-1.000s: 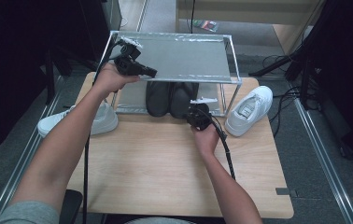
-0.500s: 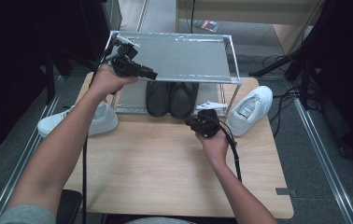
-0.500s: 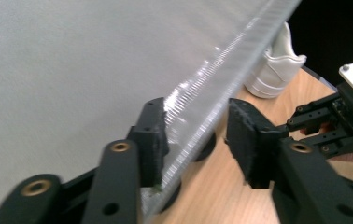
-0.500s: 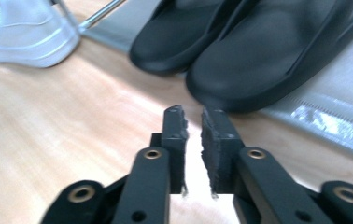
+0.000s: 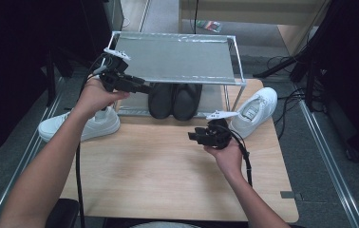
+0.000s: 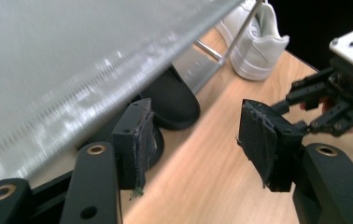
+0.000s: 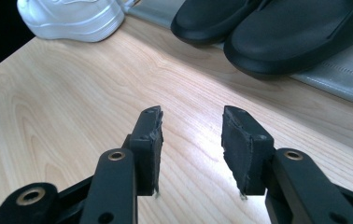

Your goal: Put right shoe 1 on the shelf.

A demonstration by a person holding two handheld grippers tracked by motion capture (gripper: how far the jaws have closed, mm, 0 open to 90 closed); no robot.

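A metal shoe rack stands at the back of the wooden table. A pair of black slippers sits on its lower shelf. One white sneaker lies at the table's left edge and another white sneaker to the right of the rack. My left gripper is held up at the rack's front left corner, open and empty, with a black slipper just beyond it. My right gripper hovers over the table in front of the slippers, open and empty.
The rack's grey top shelf passes close above my left gripper's jaws. A rack leg stands between the slippers and the right sneaker. Cables lie on the floor to the right of the table.
My right gripper has drawn back from the slippers toward the table's near side. The left gripper has shifted slightly down and left by the rack's corner.
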